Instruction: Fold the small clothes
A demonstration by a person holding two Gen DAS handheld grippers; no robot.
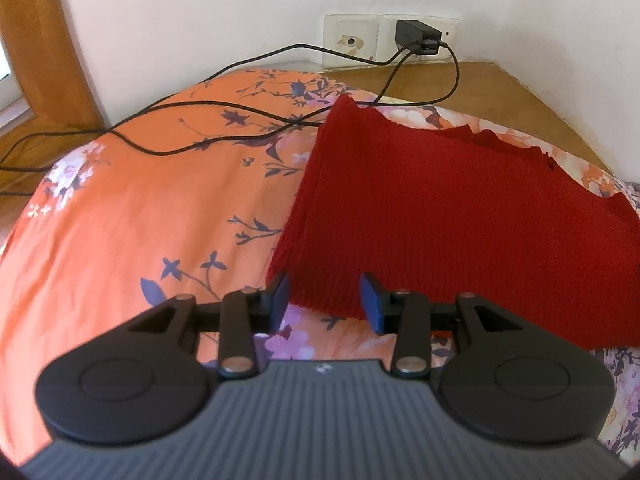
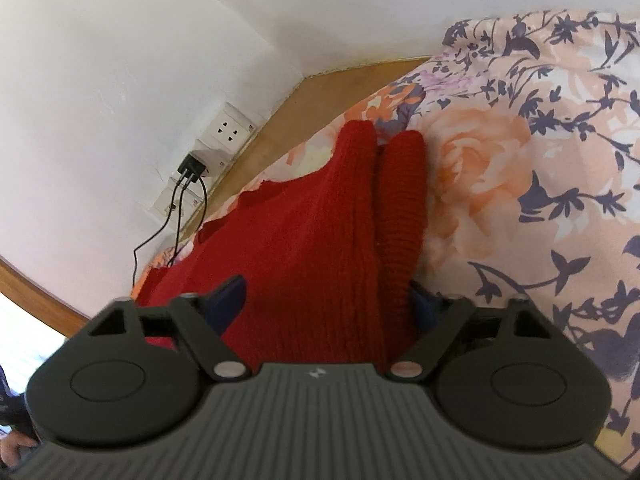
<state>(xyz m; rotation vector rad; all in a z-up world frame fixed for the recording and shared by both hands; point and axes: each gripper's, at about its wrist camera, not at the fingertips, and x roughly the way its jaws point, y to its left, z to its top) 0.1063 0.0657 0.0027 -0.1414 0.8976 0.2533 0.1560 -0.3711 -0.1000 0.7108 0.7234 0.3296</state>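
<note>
Taking the sweater (image 1: 440,216) as landmark: spread flat on the bedsheet (image 1: 140,208), toward the bed's right part in the left wrist view. Left of it, open bedsheet crossed by two cables (image 1: 192,116). Behind it, a wooden ledge (image 1: 500,84), then the wall with sockets (image 1: 352,42) and a charger (image 1: 418,36) plugged in. At its near left corner, the left gripper (image 1: 326,300), fingers straddling the hem. Over its near right edge, the right gripper (image 2: 328,304), one sleeve (image 2: 402,208) folded along that side.
</note>
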